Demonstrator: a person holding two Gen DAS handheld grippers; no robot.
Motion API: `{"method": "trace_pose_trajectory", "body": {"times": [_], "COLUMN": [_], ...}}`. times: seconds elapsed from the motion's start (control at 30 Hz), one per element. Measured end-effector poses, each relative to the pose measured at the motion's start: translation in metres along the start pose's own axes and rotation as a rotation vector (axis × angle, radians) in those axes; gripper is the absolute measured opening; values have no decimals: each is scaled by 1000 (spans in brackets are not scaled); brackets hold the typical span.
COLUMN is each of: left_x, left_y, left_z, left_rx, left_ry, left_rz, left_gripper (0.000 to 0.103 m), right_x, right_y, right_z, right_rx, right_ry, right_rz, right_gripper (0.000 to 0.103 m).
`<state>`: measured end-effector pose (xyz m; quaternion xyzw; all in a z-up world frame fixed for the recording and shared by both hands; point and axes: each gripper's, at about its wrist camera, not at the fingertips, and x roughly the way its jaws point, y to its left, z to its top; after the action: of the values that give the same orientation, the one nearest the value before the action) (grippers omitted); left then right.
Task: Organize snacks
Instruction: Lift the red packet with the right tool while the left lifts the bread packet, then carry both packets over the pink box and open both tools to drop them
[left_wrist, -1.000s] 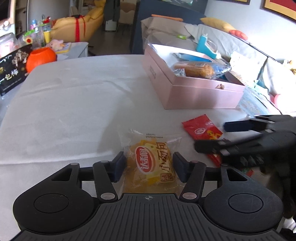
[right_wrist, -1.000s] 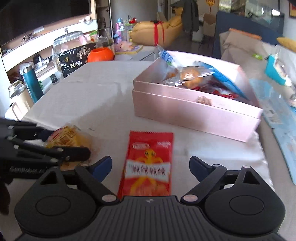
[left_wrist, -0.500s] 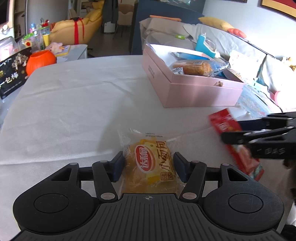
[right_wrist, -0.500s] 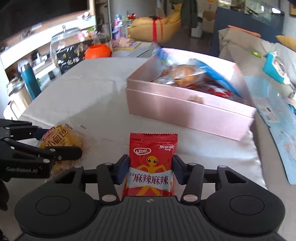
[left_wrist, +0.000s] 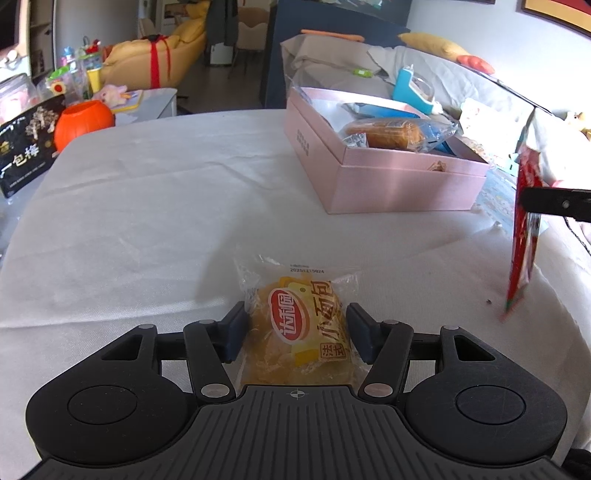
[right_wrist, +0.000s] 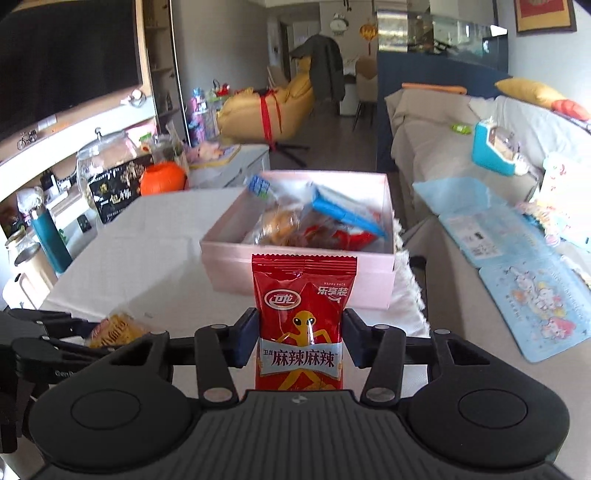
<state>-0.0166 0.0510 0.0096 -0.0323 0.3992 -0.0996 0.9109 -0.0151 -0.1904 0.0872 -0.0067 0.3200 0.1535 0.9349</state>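
Orange pumpkin-shaped pot (left_wrist: 84, 119) and black printed box (left_wrist: 26, 155) sit off the tabletop's far left corner. White cloth-covered tabletop (left_wrist: 147, 206). Left tongs (left_wrist: 296, 334) low over the near edge, pads either side of the yellow bread packet (left_wrist: 301, 325), which lies flat on the cloth; blue pads (left_wrist: 236, 330) look to touch the wrapper sides, jaws wide, cannot tell if they really press or just flank it. Pink box (left_wrist: 388, 177), open, toward the far right of the tabletop, holding wrapped snacks: a bread roll in clear wrap (left_wrist: 391, 133), a blue packet (right_wrist: 347, 212), red packets (right_wrist: 347, 238). Right tongs (right_wrist: 300, 338) raised off the tabletop near its right edge, jaws closing, clamped on the red spicy snack packet (right_wrist: 303, 317); packet upright between the pads, off the cloth, in front of the pink box's near wall in the right wrist view. In the left wrist view the same red packet (left_wrist: 524, 236) hangs blurred at the right edge. Sofa (right_wrist: 443, 147) and blue mats (right_wrist: 517, 258) beyond the tabletop's right side.
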Motion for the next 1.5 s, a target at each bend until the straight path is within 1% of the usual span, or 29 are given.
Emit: {"method": "trace_pose_trajectory", "body": {"times": [0.07, 0.17, 0.23, 0.37, 0.47, 0.57, 0.63, 0.73, 0.8, 0.83, 0.87, 0.9, 0.93, 0.97, 1.0, 1.03, 1.07, 1.1, 1.17, 1.23, 1.33, 1.43, 1.5], "left_x": [-3, -17, -26, -38, -44, -54, -64, -72, -63, -53, -34, -13, 19, 56, 84, 100, 108, 110, 108, 99, 76, 46, 26], "left_y": [1, 0, -2, -5, -8, -13, -16, -24, -30, -30, -28, -25, -20, -17, -15, -14, -12, -9, -4, -4, -4, -4, -8], "left_z": [3, 11, 16, 26, 37, 61, 84, 122, 149, 162, 174, 183, 191, 193, 191, 186, 182, 179, 176, 171, 158, 142, 125], "left_rx": [-19, -27, -18, -18, -15, -1, 10, 35, 62, 56, 34, 9, -28, -62, -73, -71, -71, -82, -102, -91, -75, -61, -48], "left_ry": [0, -63, -103, -146, -181, -253, -323, -418, -460, -455, -415, -352, -237, -103, -23, -4, -11, -33, -58, -77, -148, -225, -251], "left_rz": [-17, -52, -71, -98, -134, -163, -191, -224, -260, -289, -324, -347, -362, -354, -316, -274, -253, -261, -300, -301, -297, -293, -250], "left_gripper": [58, 56, 55, 55, 55, 55, 55, 55, 55, 56, 57, 57, 57, 55, 57, 58, 59, 59, 58, 58, 57, 57, 57], "right_x": [-4, -13, -20, -33, -38, -44, -51, -62, -61, -56, -49, -38, -24, -4, 19, 42, 67, 87, 110, 117, 111, 87, 70], "right_y": [1, 1, 2, 1, 1, 2, 1, -2, -6, -8, -12, -16, -20, -26, -32, -37, -43, -48, -54, -60, -62, -58, -49], "right_z": [3, 10, 15, 25, 34, 47, 59, 90, 114, 128, 141, 154, 165, 176, 185, 189, 190, 188, 179, 165, 143, 115, 98], "right_rx": [-5, -14, -19, -25, -34, -42, -52, -65, -60, -55, -43, -30, -12, 13, 38, 57, 89, 120, 128, 137, 154, 136, 110], "right_ry": [-16, -51, -81, -137, -164, -195, -234, -298, -317, -315, -304, -278, -241, -183, -106, -34, 31, 76, 121, 137, 135, 85, 41], "right_rz": [2, 2, 1, 5, 5, -2, -14, -16, -17, -17, -16, -11, -4, 11, 42, 73, 77, 50, 24, 33, 55, 31, -6], "right_gripper": [47, 46, 46, 46, 46, 46, 46, 46, 46, 46, 46, 47, 47, 50, 57, 59, 59, 59, 59, 59, 59, 61, 70]}}
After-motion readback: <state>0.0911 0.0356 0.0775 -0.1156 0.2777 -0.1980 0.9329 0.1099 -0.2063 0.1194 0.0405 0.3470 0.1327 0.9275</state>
